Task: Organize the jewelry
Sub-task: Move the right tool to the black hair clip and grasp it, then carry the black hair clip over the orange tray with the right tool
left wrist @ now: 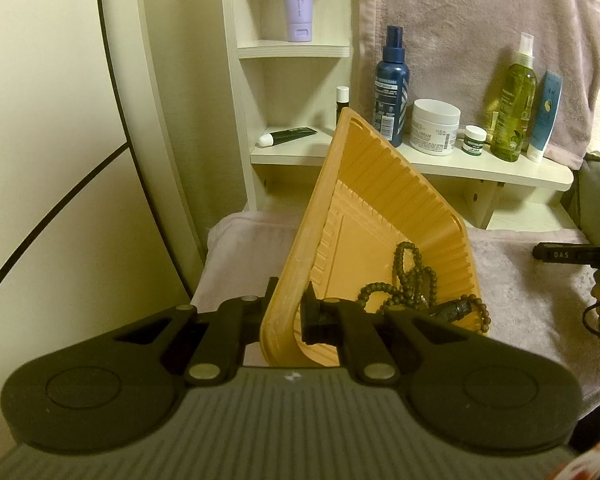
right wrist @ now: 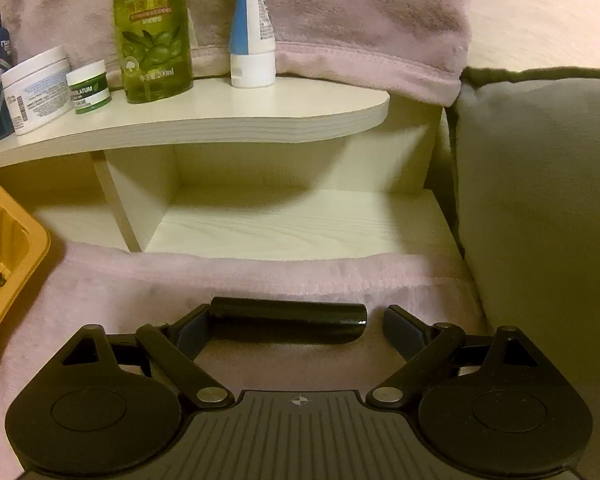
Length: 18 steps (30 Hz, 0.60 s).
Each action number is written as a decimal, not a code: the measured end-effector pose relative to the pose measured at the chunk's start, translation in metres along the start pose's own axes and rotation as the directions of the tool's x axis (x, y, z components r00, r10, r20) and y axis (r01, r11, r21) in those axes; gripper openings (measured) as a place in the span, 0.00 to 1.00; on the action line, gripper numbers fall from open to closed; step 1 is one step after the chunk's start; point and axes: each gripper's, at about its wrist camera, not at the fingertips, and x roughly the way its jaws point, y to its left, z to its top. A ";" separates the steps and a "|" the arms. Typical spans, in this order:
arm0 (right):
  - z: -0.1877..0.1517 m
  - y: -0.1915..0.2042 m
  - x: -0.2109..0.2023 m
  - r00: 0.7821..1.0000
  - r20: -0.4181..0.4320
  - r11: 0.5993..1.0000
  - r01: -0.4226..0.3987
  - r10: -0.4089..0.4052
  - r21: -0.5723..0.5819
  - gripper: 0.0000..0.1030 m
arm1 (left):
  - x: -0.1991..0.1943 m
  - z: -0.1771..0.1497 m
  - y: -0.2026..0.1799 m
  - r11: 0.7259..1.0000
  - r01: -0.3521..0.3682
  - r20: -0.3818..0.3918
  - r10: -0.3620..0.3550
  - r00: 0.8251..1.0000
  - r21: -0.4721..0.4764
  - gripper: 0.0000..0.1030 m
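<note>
The near corner of the orange tray [left wrist: 380, 200] drops behind the left gripper [left wrist: 286, 312], so its lowest edge is hidden. In the right wrist view only a slice of the tray shows at the left border, with a few beads on it. The right gripper is cut off at the right edge of the left wrist view, where just one dark finger and some cables show.

The left gripper is pressed together on the tray's near rim, one finger outside the wall and one inside, and the tray stands tilted up on edge over the pink towel [left wrist: 532, 280]. Its ribbed walls slope down to a flat floor. There a string of dark brown beads [left wrist: 410, 280] lies bunched in loops against the lower wall. A small dark piece lies among the beads, but it is too blurred to identify.

The right gripper [right wrist: 294, 326] is spread wide around a glossy black tube [right wrist: 286, 318] lying crosswise on the towel. Its left finger looks to be touching one end of the tube, though the view there is dark. The right finger stands clear of the other end.

Behind, a white shelf [right wrist: 228, 120] carries an olive bottle [right wrist: 154, 36], jars and a blue spray bottle [left wrist: 392, 84].
</note>
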 end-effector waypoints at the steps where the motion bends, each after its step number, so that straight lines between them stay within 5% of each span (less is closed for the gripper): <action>1: 0.000 0.001 -0.002 1.000 0.002 1.000 0.008 -0.008 0.000 0.74 | 0.000 0.000 0.000 1.000 0.000 0.000 0.000 1.000 0.000 0.07; 18: -0.026 0.035 -0.077 0.998 0.021 0.998 -0.055 0.056 -0.018 0.74 | 0.001 0.000 0.002 1.000 0.005 0.004 -0.005 1.000 -0.009 0.07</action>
